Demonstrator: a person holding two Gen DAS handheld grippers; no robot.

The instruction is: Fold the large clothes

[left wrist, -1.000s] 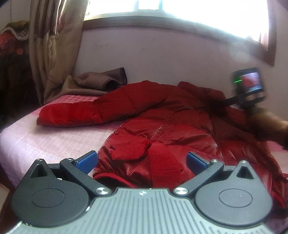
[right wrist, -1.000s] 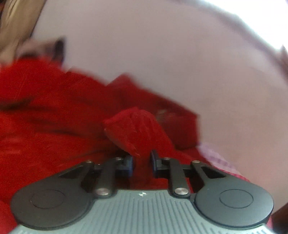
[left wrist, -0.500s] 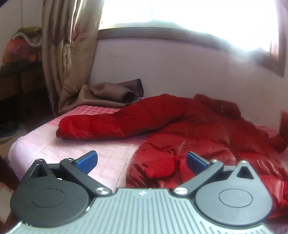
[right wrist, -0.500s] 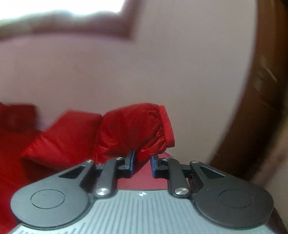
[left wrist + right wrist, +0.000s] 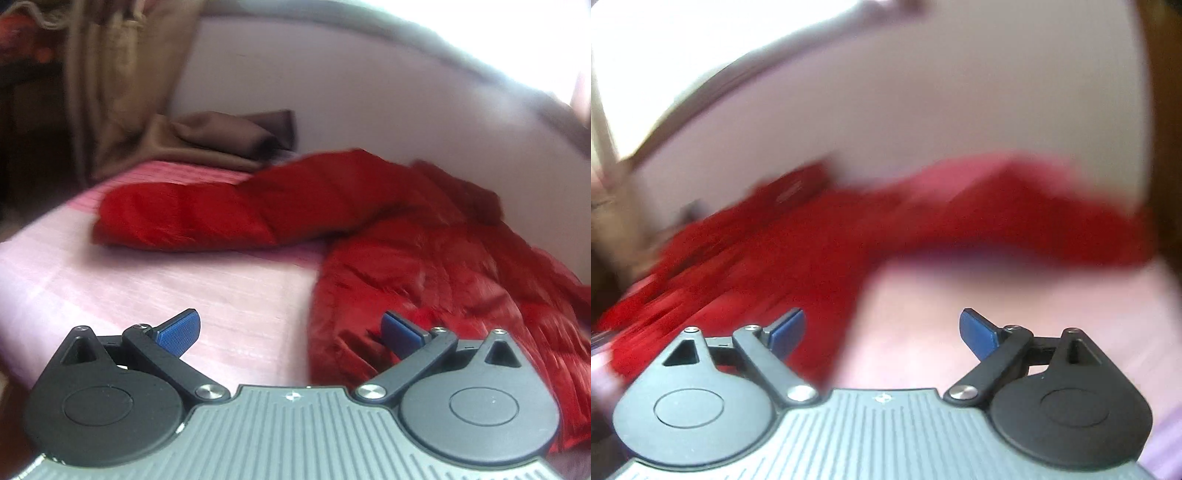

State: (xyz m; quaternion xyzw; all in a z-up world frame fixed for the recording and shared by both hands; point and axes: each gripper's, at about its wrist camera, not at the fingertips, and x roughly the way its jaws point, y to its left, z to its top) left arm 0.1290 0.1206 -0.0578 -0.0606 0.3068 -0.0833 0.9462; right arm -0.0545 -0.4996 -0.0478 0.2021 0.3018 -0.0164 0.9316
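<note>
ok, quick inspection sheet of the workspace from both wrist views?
Surface: pink bedsheet, wall behind.
Job's things: red padded jacket spread out, one sleeve stretched left; right view shows the other sleeve lying out to the right, blurred.
Clutter: brown cloth bunched at the far edge.
Grippers: left gripper jaws wide, nothing between; right gripper jaws opening, nothing between.
Cables: nothing seen.
Surroundings: curtain, bright window.
</note>
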